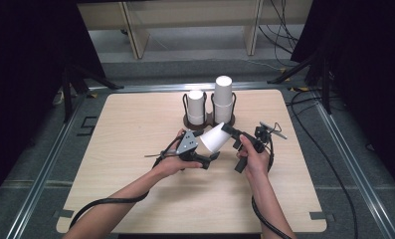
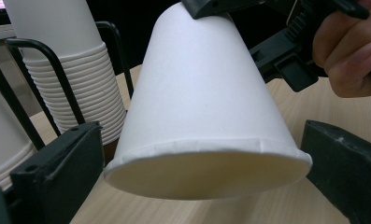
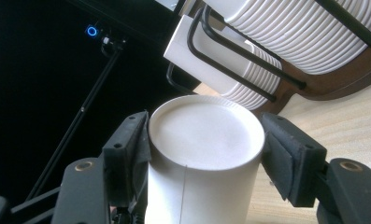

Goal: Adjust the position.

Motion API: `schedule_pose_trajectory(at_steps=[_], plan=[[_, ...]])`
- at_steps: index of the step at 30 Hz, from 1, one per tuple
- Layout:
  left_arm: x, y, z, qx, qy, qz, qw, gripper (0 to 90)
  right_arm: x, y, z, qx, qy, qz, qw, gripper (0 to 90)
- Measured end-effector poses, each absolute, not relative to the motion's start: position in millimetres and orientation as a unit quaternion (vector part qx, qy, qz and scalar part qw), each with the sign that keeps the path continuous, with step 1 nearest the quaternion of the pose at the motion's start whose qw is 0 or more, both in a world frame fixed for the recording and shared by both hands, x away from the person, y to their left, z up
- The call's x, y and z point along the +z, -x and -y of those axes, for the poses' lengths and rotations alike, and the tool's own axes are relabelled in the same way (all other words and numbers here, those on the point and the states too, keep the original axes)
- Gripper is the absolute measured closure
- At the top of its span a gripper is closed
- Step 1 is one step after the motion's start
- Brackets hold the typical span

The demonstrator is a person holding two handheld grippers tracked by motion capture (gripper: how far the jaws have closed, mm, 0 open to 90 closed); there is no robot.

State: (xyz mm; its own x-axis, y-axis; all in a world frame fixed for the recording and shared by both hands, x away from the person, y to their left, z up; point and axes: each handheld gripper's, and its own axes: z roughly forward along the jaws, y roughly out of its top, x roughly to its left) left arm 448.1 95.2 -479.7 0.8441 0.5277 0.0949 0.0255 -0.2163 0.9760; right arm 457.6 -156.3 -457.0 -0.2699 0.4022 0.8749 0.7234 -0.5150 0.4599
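Right gripper view: jaws of right gripper (image 3: 204, 154) clamped on the narrow closed base of a single white paper cup (image 3: 202, 158), pads pressing both sides just under the bottom disc. Left gripper view: jaws of left gripper (image 2: 202, 182) apart, one either side of the cup's rolled rim, not pressing it as far as can be told. Held clear above the light wooden table (image 1: 135, 174), cup tilted, mouth toward the left gripper, near the table's middle and just in front of the two black wire racks on a brown wooden base (image 1: 208, 121) with tall stacks of white paper cups (image 1: 223, 97), toward the far edge.

Likely very light, thin-walled, easily crushed or dented; smooth sides probably slippery. Stiffest spots judged to be the base and the rolled rim, so best taken there, gently.

High view gives the table layout, both forearms and cables; gripper views give the pad contact and rim gap.
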Motion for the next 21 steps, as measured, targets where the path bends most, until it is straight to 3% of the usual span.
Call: schedule_pose_trajectory(at_steps=[21], plan=[[-484.0, -451.0, -89.7, 0.21, -0.743, -0.18, 0.61, 7.1, -457.4, -458.6, 158.1, -0.641, 0.597, 0.462, 0.138, 36.4]])
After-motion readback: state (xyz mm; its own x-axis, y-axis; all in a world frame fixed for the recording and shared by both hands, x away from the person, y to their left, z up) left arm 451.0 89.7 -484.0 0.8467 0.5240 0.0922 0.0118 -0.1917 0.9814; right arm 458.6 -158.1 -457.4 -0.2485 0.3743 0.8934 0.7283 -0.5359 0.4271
